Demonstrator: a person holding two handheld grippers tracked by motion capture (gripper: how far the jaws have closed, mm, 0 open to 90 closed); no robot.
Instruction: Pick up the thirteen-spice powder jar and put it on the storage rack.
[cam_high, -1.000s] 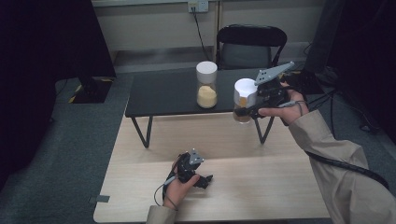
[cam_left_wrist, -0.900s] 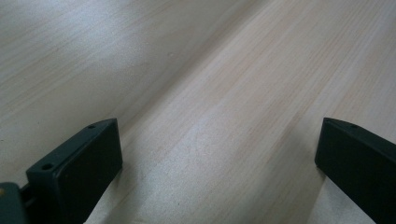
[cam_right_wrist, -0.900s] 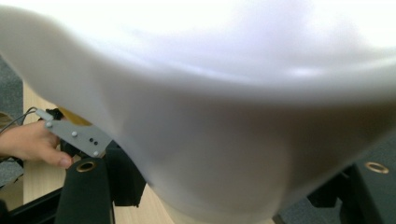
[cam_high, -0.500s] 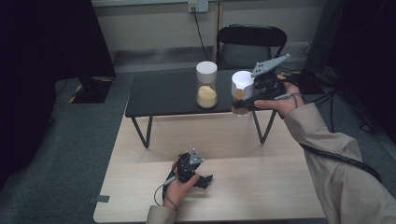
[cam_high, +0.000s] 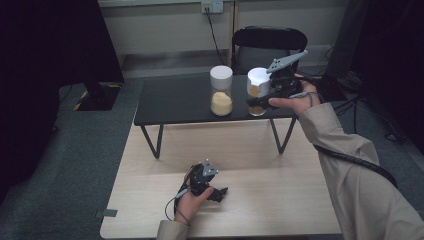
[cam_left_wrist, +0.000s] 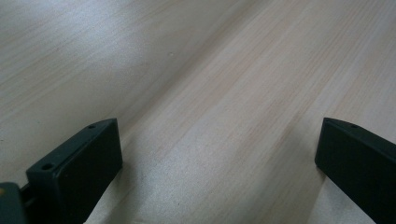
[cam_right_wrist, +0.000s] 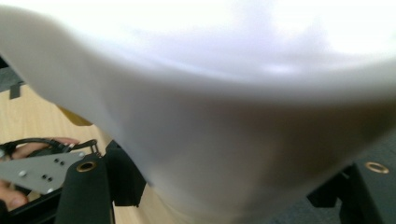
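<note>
My right gripper (cam_high: 261, 99) is shut on a clear jar with a white lid (cam_high: 258, 77) at the right front of the low black table (cam_high: 175, 100). The jar holds brownish contents at its bottom. I cannot tell whether it rests on the table. In the right gripper view the white lid (cam_right_wrist: 210, 93) looms blurred between the jaws of my right gripper (cam_right_wrist: 229, 170). My left gripper (cam_high: 217, 192) lies on the light wooden table (cam_high: 280, 200), open, with bare wood between the jaws of that left gripper (cam_left_wrist: 217, 130).
A second white-lidded jar (cam_high: 221, 95) with yellow contents stands on the black table, just left of the held one. A black chair (cam_high: 270, 42) stands behind that table. Grey carpet (cam_high: 75, 165) surrounds both tables. A cable trails along the right sleeve (cam_high: 350, 160).
The right gripper with its jar has shifted slightly up and to the left in the high view. The left gripper has stayed where it was.
</note>
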